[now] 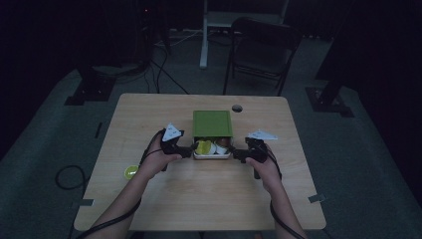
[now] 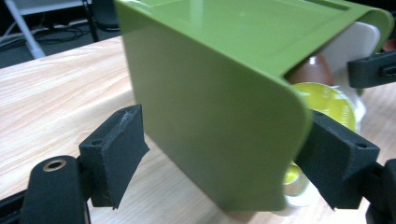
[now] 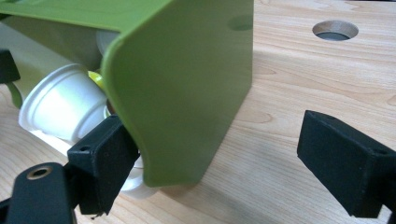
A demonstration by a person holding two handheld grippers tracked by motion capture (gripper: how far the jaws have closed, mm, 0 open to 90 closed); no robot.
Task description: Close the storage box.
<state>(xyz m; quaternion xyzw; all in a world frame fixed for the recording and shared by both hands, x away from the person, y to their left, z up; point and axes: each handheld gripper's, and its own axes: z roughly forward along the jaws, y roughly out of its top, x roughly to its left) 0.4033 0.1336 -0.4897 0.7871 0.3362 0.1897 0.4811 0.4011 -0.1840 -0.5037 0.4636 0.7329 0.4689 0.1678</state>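
we work at a wooden surface (image 1: pixel 199 199) with a green box cover (image 1: pixel 212 123) that sits over a white tray (image 1: pixel 212 155) near the middle. the tray sticks out of the cover on the side toward us and carries small cups: a yellow-lidded cup (image 1: pixel 203 147) and a white cup (image 3: pixel 60 107), with a brown one behind them.

the left gripper (image 1: pixel 185 151) sits at the left near corner of the cover. in the left gripper view the green side wall passes between its jaws: the right-hand pad lies against the rounded corner at the cover's open end, while the left-hand pad stands apart from the wall. we judge these jaws half closed and straddling the wall, not clamped on it.

the right gripper (image 1: pixel 238 154) sits at the right near corner. in the right gripper view one pad touches the inner edge of the green wall beside the white cup, and the other pad stands well apart over bare wood. these jaws are released.

the relation that governs the coming move: the cover's long axis runs away from us, and the tray lies at its near end, between the two grippers. both hands are about equally near. we judge that either gripper must close on its wall before the cover can be slid or lifted off the tray.

a yellow lid (image 1: pixel 131 172) lies apart, left of the left forearm.
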